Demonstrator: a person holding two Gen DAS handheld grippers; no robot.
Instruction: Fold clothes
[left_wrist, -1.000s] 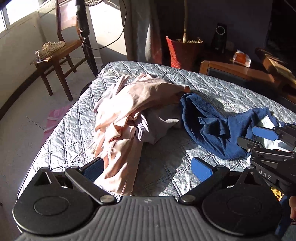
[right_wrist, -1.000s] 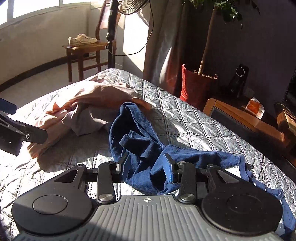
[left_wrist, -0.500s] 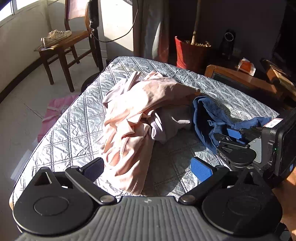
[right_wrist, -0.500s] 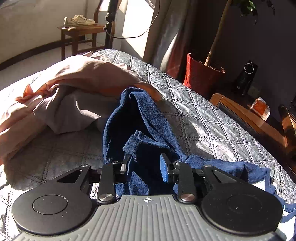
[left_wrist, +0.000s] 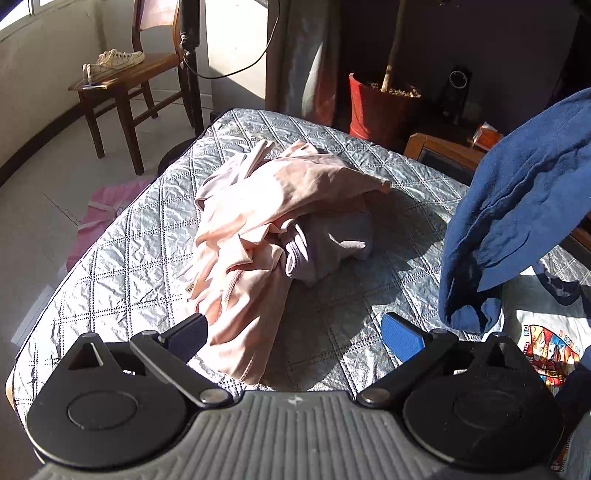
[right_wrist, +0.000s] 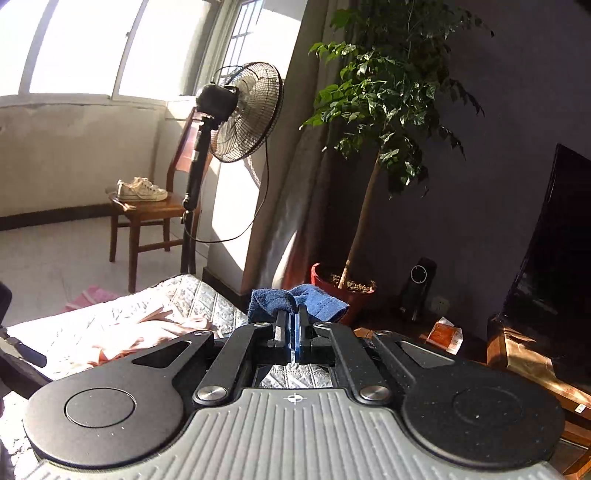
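Note:
A dark blue garment (left_wrist: 517, 206) hangs in the air at the right of the left wrist view, lifted off the quilted bed (left_wrist: 140, 236). My right gripper (right_wrist: 291, 325) is shut on a fold of that blue garment (right_wrist: 295, 301) and holds it up high. My left gripper (left_wrist: 295, 334) is open and empty, low over the bed's near edge, with a pink garment (left_wrist: 258, 214) lying just beyond and between its fingers. A grey-lilac garment (left_wrist: 332, 247) lies tucked against the pink one. A white printed T-shirt (left_wrist: 546, 332) lies under the hanging blue one.
A wooden chair (left_wrist: 122, 85) with white sneakers stands beyond the bed's far left corner, beside a standing fan (right_wrist: 240, 114). A potted tree in a red pot (right_wrist: 343, 291) and a wooden cabinet (left_wrist: 443, 155) stand past the far edge. A pink cloth (left_wrist: 99, 214) lies on the floor.
My right gripper closed on the blue garment and lifted it well above the bed, uncovering the printed T-shirt. My left gripper stayed open and shifted slightly.

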